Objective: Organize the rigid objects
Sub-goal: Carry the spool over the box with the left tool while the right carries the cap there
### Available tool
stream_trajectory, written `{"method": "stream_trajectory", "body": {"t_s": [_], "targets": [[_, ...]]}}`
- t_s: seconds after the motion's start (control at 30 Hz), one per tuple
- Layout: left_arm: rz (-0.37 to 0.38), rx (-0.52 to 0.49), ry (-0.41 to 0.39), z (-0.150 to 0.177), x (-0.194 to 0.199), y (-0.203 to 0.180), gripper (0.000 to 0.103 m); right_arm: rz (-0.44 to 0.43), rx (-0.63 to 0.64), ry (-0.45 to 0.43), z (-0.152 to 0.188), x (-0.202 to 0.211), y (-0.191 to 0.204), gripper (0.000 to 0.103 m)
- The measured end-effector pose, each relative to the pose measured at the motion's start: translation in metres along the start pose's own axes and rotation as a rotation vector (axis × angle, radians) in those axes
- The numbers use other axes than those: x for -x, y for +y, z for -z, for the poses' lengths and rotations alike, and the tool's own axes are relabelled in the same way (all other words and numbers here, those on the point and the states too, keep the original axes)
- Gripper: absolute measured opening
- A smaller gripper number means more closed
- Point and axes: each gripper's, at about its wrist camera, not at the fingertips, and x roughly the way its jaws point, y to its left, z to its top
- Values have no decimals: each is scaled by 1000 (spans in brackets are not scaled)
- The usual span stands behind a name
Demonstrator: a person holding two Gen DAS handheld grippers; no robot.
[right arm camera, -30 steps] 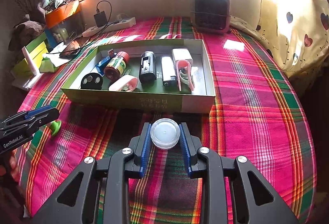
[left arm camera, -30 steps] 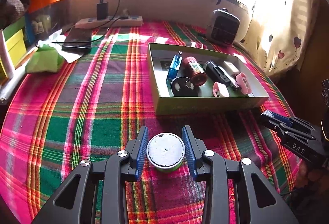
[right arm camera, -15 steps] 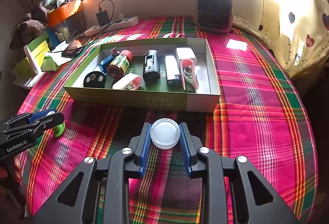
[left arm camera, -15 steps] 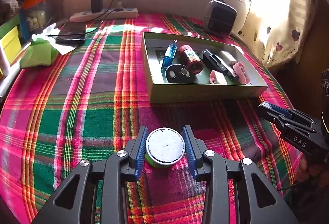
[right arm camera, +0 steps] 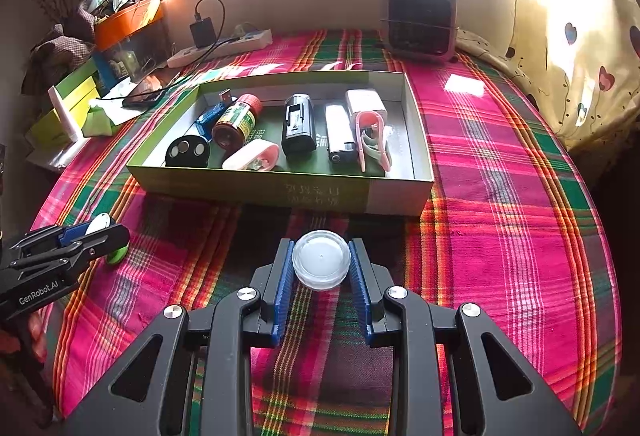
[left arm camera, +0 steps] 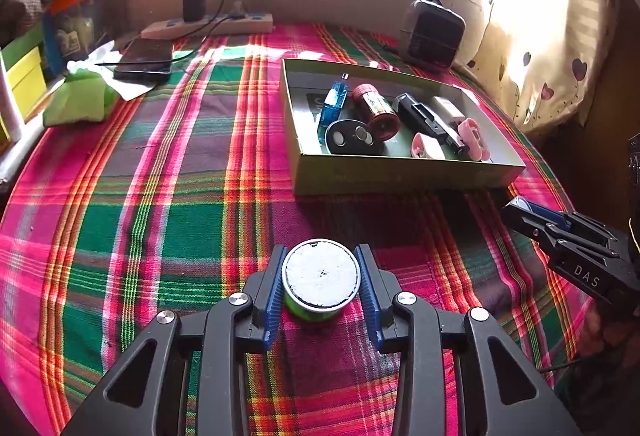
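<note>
Set on the plaid-cloth-covered counter (right arm camera: 500, 196): shallow green cardboard box (right arm camera: 320, 192), with black grilled heater (right arm camera: 420, 20) behind it and white power strip (right arm camera: 224, 44) behind to the left. Lying inside the box: brown round pill bottle (right arm camera: 234, 120), black rectangular battery pack (right arm camera: 298, 124), pink plastic clip (right arm camera: 372, 140). Held before the box: green round tin with white lid (left arm camera: 320, 278) in the left hand-held gripper (left arm camera: 320, 292), clear round plastic lid (right arm camera: 321, 259) in the right hand-held gripper (right arm camera: 321, 288).

Plaid cloth (left arm camera: 168, 196), power strip (left arm camera: 208, 26), phone (left arm camera: 144, 60) — perhaps a small heater (right arm camera: 422, 20).

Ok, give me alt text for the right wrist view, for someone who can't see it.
The right gripper is shut on a clear round lid above a pink and green plaid cloth. Just beyond sits an open green box holding a red-capped bottle, a black case and other small items. The left gripper shows at the left edge.
</note>
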Motion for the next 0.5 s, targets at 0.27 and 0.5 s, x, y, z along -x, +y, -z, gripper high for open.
{"method": "stream_trajectory", "body": {"t_s": [0.27, 0.5], "targets": [[0, -12, -25, -6, 9, -2, 33, -2, 8, -9, -2, 4, 2, 29], [6, -26, -56, -18, 19, -4, 33, -8, 24, -25, -8, 9, 6, 29]]}}
